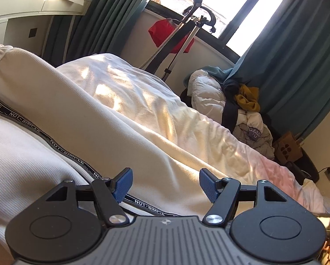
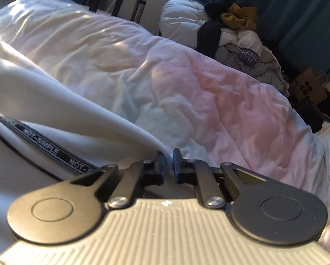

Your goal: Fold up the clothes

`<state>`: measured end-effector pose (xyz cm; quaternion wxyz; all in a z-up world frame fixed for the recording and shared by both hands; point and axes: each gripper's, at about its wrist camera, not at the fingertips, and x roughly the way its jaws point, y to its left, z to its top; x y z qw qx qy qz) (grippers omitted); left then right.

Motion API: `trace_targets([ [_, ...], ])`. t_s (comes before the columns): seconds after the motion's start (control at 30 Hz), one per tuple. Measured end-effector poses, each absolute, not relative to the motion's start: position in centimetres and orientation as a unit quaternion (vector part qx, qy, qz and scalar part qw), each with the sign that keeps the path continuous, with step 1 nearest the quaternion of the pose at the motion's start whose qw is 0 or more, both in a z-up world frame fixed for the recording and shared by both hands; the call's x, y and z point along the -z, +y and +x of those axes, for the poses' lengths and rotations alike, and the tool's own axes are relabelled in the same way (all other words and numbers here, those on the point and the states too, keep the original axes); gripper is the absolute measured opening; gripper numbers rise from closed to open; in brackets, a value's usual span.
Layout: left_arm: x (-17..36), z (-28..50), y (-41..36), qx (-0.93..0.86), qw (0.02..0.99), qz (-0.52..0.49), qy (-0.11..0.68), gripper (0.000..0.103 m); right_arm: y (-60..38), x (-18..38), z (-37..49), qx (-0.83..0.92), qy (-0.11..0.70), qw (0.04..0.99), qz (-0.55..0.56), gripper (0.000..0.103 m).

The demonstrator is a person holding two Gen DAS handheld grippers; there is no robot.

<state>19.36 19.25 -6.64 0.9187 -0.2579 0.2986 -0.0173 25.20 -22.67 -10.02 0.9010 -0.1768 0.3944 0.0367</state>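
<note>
Fabric first: cream trousers [image 1: 81, 114], soft and thick-knit, lying across the bed [image 1: 156, 110] right under both grippers. Light, floppy, no stiffness to speak of; likely to sag and drag rather than slide, so best taken at a hem, a waistband or along the seam, not mid-panel. Printed side tape [image 1: 54, 143] reading "NOT SIMPLE", running down the leg as a handy line for matching one half to the other.

Left gripper [image 1: 166, 182]: spread wide, blue pads [image 1: 123, 184] apart, nothing between them, poised low over the cloth just beside the tape. Aimed flat along the leg, toward the window.

Right gripper [image 2: 168, 162]: closed to a narrow slit on an edge of the trousers [image 2: 61, 108], a ridge of cloth rising out of the jaws and away to the left. Held low, tilted slightly, tape [image 2: 41, 143] passing under its left side.

Further off: rumpled white and pink bedding, sunlit in patches. Beyond the bed edge, heap of other clothes [image 1: 244, 110] with a mustard item on top, cardboard box [image 1: 289, 149] beside it. Farthest: garment steamer stand [image 1: 187, 35] with something red hanging, teal curtains [image 1: 301, 50], bright window.
</note>
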Motion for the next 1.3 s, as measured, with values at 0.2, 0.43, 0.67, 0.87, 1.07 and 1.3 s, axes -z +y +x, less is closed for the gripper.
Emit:
trace_targets([
  [0.2,6.1,18.8,19.1,0.017,0.920,-0.253,0.300,0.069,-26.0,5.9,18.1,0.034,0.337,0.941,0.023,0.047],
  [0.43,5.6,17.8,18.4,0.007,0.928,-0.218,0.304,0.069,-23.2,5.3,8.9,0.055,0.335,0.934,0.109,0.047],
  [0.67,3.8,16.5,15.8,0.055,0.948,0.017,0.313,0.069,-23.0,9.4,5.4,0.040,0.353,0.917,0.180,0.048],
  [0.87,2.4,19.5,16.4,0.120,0.920,0.146,0.342,0.070,-23.1,8.7,5.6,0.023,0.328,0.926,0.188,0.048],
  [1.07,2.7,26.3,17.3,0.209,0.847,0.256,0.416,0.067,-22.8,9.6,6.8,-0.009,0.335,0.914,0.228,0.050],
  [1.3,5.7,30.6,17.4,0.229,0.771,0.318,0.502,0.055,-22.6,10.9,8.5,-0.015,0.355,0.906,0.231,0.050],
])
